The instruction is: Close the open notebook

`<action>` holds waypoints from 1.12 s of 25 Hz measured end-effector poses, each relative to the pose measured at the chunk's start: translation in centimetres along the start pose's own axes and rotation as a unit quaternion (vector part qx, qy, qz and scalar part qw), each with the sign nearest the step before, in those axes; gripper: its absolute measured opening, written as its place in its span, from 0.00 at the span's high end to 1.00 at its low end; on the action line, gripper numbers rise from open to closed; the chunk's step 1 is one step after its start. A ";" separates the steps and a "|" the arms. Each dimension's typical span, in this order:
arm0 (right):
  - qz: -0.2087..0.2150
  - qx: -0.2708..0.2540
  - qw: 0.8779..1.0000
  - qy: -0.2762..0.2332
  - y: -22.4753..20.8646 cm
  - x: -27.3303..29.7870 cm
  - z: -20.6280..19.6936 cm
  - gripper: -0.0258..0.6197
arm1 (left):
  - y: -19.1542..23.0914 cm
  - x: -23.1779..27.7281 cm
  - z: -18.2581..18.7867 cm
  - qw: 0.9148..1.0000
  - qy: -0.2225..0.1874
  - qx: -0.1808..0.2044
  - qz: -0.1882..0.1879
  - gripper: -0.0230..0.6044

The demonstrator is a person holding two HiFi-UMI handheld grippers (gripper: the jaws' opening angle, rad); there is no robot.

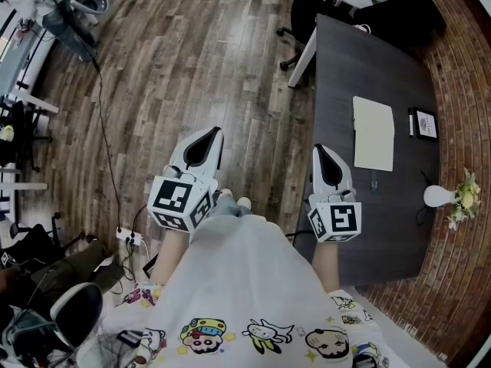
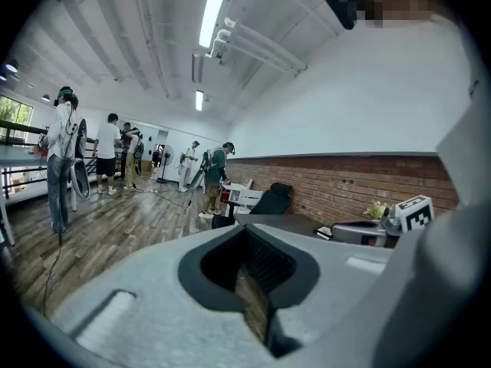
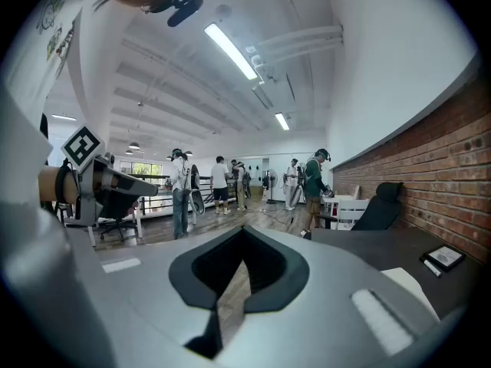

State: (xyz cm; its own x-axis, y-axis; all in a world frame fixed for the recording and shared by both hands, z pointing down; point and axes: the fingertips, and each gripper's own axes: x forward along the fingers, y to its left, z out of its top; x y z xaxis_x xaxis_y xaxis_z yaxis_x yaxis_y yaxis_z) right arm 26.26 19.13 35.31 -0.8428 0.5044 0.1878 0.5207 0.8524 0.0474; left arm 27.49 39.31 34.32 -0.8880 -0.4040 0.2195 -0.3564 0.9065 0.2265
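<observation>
A cream notebook [image 1: 374, 133] lies flat on the dark table [image 1: 360, 228]; only one pale rectangle shows, and its near corner [image 3: 410, 282] shows low in the right gripper view. My right gripper [image 1: 326, 156] [image 3: 244, 230] hangs shut and empty over the table's near left edge, short of the notebook. Over the wooden floor to the left of the table, my left gripper [image 1: 202, 146] [image 2: 247, 227] is also shut with nothing in it. Each gripper sees the other: the right gripper [image 2: 376, 232] and the left gripper [image 3: 100, 182].
On the table stand a small framed item [image 1: 424, 123], a white lamp [image 1: 439, 196] with flowers [image 1: 465, 198], and a black bag [image 1: 406, 10] at the far end. A black office chair [image 1: 307, 10] is beyond. A power strip [image 1: 129, 238] and cable lie on the floor. People [image 3: 311, 182] stand far off.
</observation>
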 end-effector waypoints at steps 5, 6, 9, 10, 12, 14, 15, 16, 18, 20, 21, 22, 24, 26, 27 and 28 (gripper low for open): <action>-0.016 -0.004 1.000 -0.003 -0.6 -0.6 -0.1 0.95 | 0.3 -0.4 -0.3 1.000 0.000 0.002 0.010 0.96; -0.016 -0.002 1.000 -0.004 -0.7 -0.7 -0.2 0.95 | 0.3 -0.5 -0.3 1.000 -0.002 0.002 0.012 0.96; -0.020 0.001 1.000 -0.006 -0.8 -1.1 -0.3 0.95 | 0.5 -0.7 -0.1 1.000 -0.008 0.003 0.016 0.96; -0.019 0.001 1.000 -0.006 -0.7 -1.1 -0.2 0.95 | 0.6 -0.8 0.0 1.000 -0.010 0.004 0.017 0.96; -0.014 0.007 1.000 -0.008 -0.6 -1.2 -0.1 0.95 | 0.5 -0.8 0.1 1.000 -0.011 0.005 0.016 0.96; -0.008 0.017 1.000 -0.010 -0.7 -0.9 -0.1 0.91 | 0.4 -0.3 0.2 1.000 -0.010 0.006 0.012 0.94; -0.005 0.019 1.000 -0.011 -0.8 -0.7 -0.1 0.89 | 0.4 0.1 0.2 1.000 -0.011 0.004 0.009 0.93; -0.002 0.020 1.000 -0.012 -0.9 -0.3 0.0 0.87 | 0.6 0.5 0.2 1.000 -0.012 0.003 0.007 0.93; 0.002 0.020 1.000 -0.013 -1.0 0.9 0.2 0.84 | 1.3 1.5 0.4 1.000 -0.015 0.000 0.002 0.92; 0.004 0.022 1.000 -0.016 -1.2 2.5 0.4 0.81 | 2.3 2.7 0.8 1.000 -0.018 0.000 -0.003 0.91; 0.003 0.023 1.000 -0.018 -1.3 3.5 0.6 0.80 | 3.0 3.5 1.1 1.000 -0.020 0.000 -0.006 0.90; 0.002 0.023 1.000 -0.018 -1.4 4.5 0.7 0.79 | 3.7 4.4 1.4 1.000 -0.021 -0.001 -0.009 0.88; -0.002 0.025 1.000 -0.018 -1.7 6.5 1.0 0.78 | 5.1 6.2 2.1 1.000 -0.021 -0.002 -0.017 0.87; -0.010 0.029 0.999 -0.018 -2.2 8.7 1.5 0.77 | 6.6 8.2 3.0 0.999 -0.017 0.000 -0.027 0.86; -0.016 0.031 0.999 -0.019 -2.6 9.8 1.8 0.76 | 7.4 9.2 3.6 0.999 -0.016 0.003 -0.033 0.84; -0.021 0.032 0.999 -0.020 -2.9 10.9 2.1 0.76 | 8.2 10.1 4.1 0.999 -0.015 0.006 -0.037 0.84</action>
State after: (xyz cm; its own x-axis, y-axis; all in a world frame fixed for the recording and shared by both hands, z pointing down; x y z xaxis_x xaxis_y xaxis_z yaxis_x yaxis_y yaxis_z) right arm 15.30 22.40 35.18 -0.8694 0.4717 0.1470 0.4757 0.8795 -0.0087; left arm 14.41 43.14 34.46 -0.8672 -0.4664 0.1746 -0.4247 0.8757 0.2300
